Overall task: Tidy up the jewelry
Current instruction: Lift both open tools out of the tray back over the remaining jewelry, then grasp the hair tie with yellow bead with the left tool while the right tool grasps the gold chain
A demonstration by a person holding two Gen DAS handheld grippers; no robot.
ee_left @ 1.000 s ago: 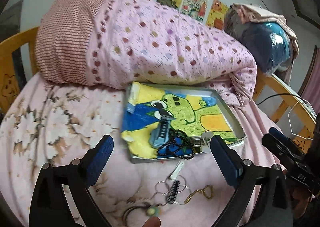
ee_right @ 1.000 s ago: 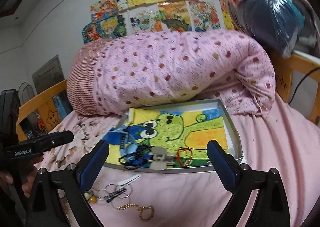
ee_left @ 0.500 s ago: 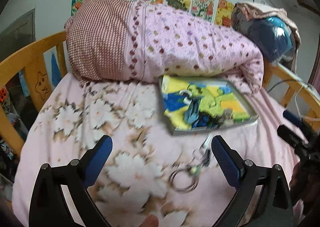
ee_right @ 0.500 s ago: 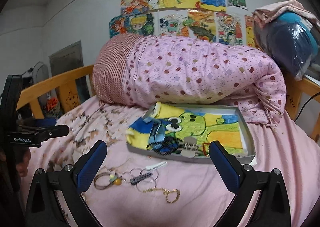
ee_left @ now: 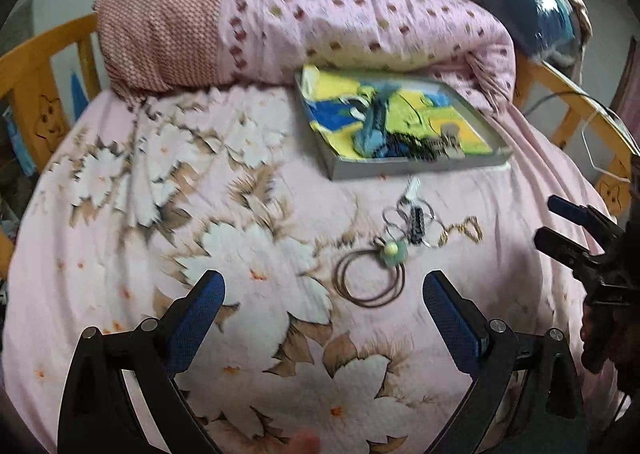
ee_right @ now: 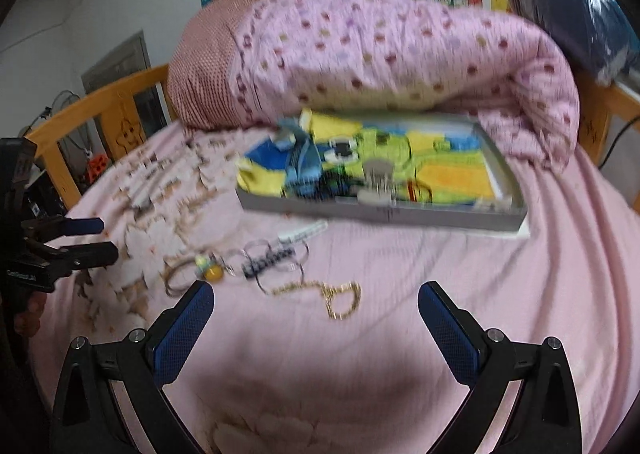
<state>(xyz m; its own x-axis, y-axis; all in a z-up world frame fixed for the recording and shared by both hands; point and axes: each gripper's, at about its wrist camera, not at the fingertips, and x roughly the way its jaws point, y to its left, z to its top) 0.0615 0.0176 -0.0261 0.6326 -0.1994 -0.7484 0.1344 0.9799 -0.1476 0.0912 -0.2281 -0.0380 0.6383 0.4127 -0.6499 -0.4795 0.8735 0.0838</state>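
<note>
- Left gripper (ee_left: 320, 302) spread wide, empty, above flowered bedsheet (ee_left: 180, 194)
- Right gripper (ee_right: 316, 312) likewise wide and empty
- Loose jewelry on the bed near the tray (ee_left: 404, 170): brown cord loop (ee_left: 370, 282), silver rings (ee_left: 404, 214), gold chain (ee_right: 336, 296)
- More pieces inside the tray (blurred)
- Rolled quilt (ee_left: 360, 18) on far side

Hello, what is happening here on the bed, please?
A person holds a two-finger gripper in each hand above a pink bedsheet, sorting jewelry. Both the left gripper and the right gripper have jaws wide apart and hold nothing. A grey tray already contains a few pieces. A brown cord loop, a gold chain and some rings lie loose on the sheet in front of it.
</note>
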